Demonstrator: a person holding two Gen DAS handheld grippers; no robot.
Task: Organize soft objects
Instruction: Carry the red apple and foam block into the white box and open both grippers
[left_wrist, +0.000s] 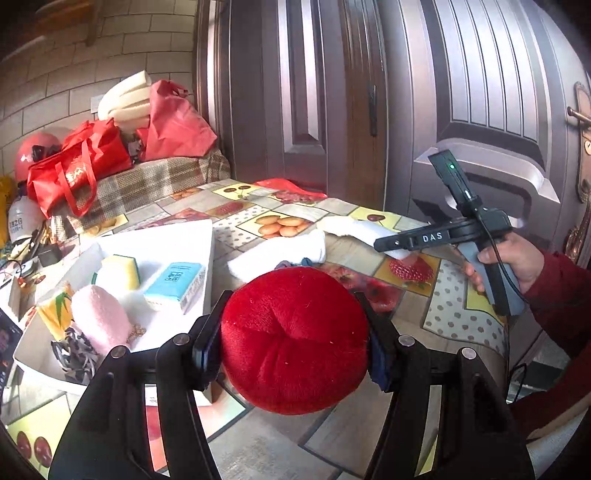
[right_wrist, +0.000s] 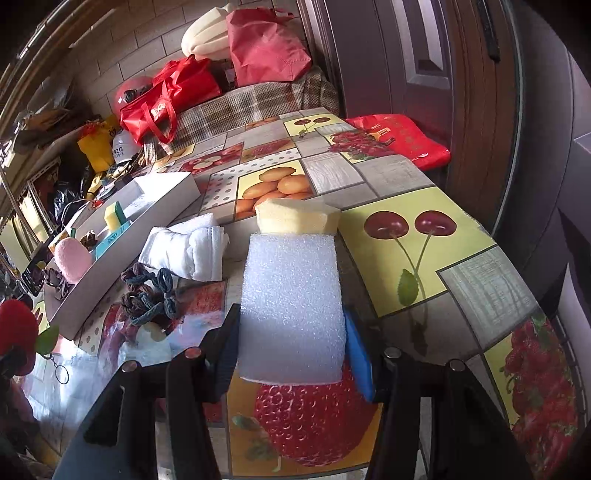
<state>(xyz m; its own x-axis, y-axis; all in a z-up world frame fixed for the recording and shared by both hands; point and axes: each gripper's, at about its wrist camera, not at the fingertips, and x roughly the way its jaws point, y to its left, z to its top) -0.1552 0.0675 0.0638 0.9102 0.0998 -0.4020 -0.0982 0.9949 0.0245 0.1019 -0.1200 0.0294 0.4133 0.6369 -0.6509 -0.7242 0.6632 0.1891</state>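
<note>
My left gripper is shut on a red plush ball and holds it above the table, to the right of a white box. The box holds a yellow sponge, a blue tissue pack and a pink plush. My right gripper is shut on a white foam sheet that lies on the table with a yellow sponge at its far end. It also shows in the left wrist view. A folded white towel and dark hair ties lie left of the foam.
The table has a fruit-print cloth. Red bags and a plaid-covered pile stand at the back left. A red bag lies at the far table edge. A brown door is close behind. Clutter lines the left side.
</note>
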